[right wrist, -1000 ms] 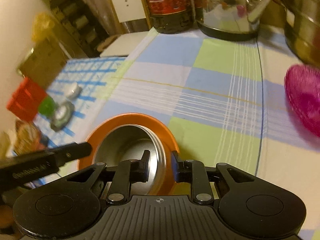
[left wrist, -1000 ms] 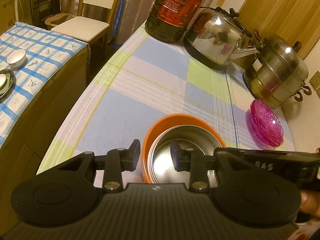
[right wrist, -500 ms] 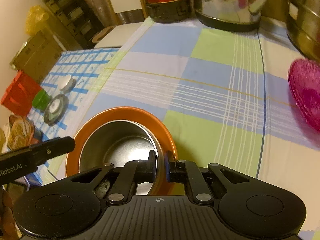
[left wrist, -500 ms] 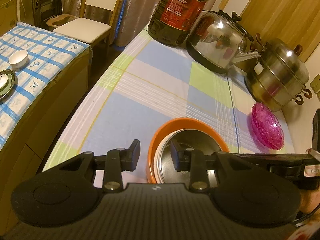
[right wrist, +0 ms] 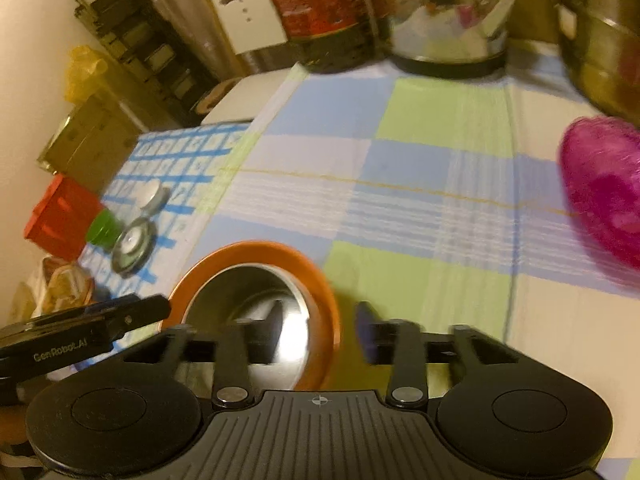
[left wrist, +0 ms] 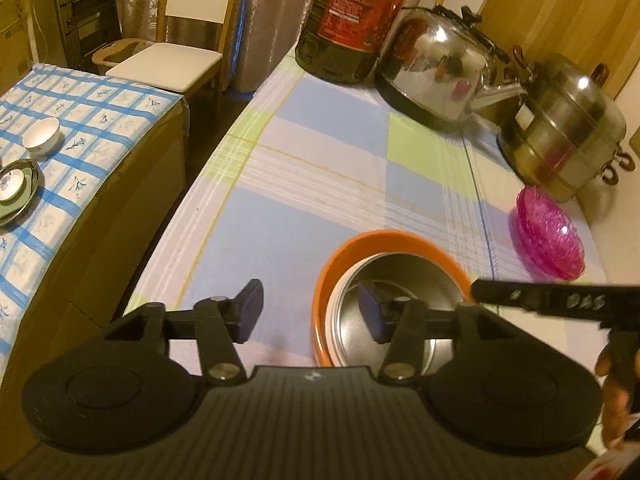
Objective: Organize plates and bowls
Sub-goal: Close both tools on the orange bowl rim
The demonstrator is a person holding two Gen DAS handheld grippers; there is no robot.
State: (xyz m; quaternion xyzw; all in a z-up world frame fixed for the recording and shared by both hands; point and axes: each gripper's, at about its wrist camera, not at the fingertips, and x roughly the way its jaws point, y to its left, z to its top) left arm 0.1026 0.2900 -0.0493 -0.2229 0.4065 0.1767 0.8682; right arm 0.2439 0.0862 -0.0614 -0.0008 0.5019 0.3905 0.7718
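Note:
An orange bowl point(left wrist: 384, 240) sits on the checked tablecloth near the front edge, with a steel bowl point(left wrist: 400, 276) nested inside it. My left gripper point(left wrist: 310, 312) is open, its fingers on either side of the orange bowl's left rim. My right gripper point(right wrist: 320, 330) is open, its fingers on either side of the right rim of the orange bowl point(right wrist: 256, 250) and steel bowl point(right wrist: 244, 284). A pink glass bowl point(left wrist: 548, 232) lies tilted at the right, also in the right wrist view point(right wrist: 604, 184).
An oil bottle point(left wrist: 352, 16), a steel kettle point(left wrist: 440, 72) and a steel steamer pot point(left wrist: 560, 128) stand along the back. A lower side table point(left wrist: 80, 128) at left holds a white cup point(left wrist: 42, 142) and a steel dish point(left wrist: 16, 188). A chair point(left wrist: 168, 64) stands behind.
My right gripper was shut on the bowls' rim half a second ago and has opened. My left gripper has opened wider. The bowls stay on the cloth.

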